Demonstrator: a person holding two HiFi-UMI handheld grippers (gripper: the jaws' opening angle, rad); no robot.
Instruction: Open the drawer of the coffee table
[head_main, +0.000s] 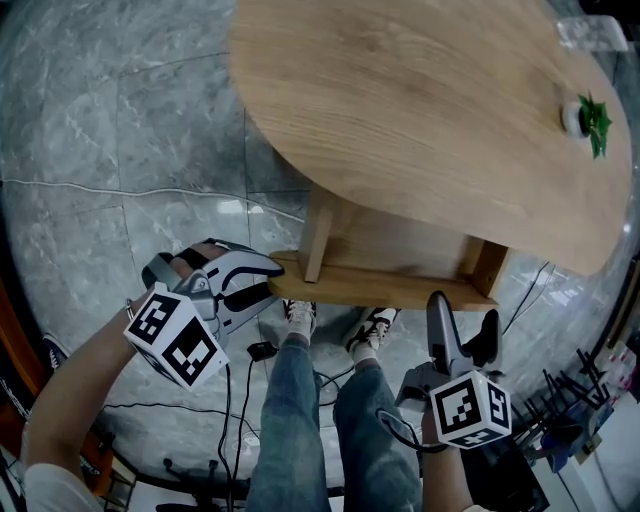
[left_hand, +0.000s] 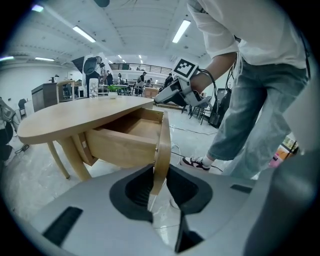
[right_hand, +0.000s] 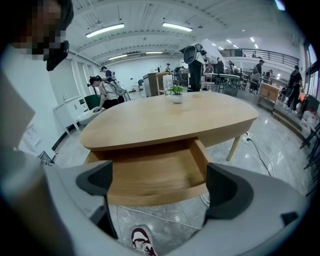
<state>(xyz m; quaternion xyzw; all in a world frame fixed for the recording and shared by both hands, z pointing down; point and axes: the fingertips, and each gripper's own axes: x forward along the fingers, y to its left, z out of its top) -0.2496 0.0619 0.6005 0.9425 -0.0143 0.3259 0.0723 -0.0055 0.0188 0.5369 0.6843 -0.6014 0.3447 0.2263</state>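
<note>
Person is standing at the near edge of the oval coffee table (head_main: 420, 110), looking down over it, jeans and sneakers (head_main: 300, 318) showing just below the table.

Left forearm (head_main: 70, 390) is reaching forward and inward from the lower left, with the left gripper (head_main: 265, 280) angling down toward the table's underside. In the left gripper view, its jaws are nearly together, pinching the thin curved drawer front (left_hand: 162, 145) edge-on between the dark pads (left_hand: 137, 187).

The drawer (head_main: 390, 255) is sitting pulled out from under the tabletop toward the person, its wooden inside open to view. The left gripper is clamping the front panel at its left end.

The right gripper (head_main: 463, 315) is hanging low on the right, pointing down and forward. Its jaws are standing wide apart with nothing between the pads. It is hovering near the drawer's right end, apart from it.

A small potted plant (head_main: 588, 118) is sitting on the tabletop's far right.
</note>
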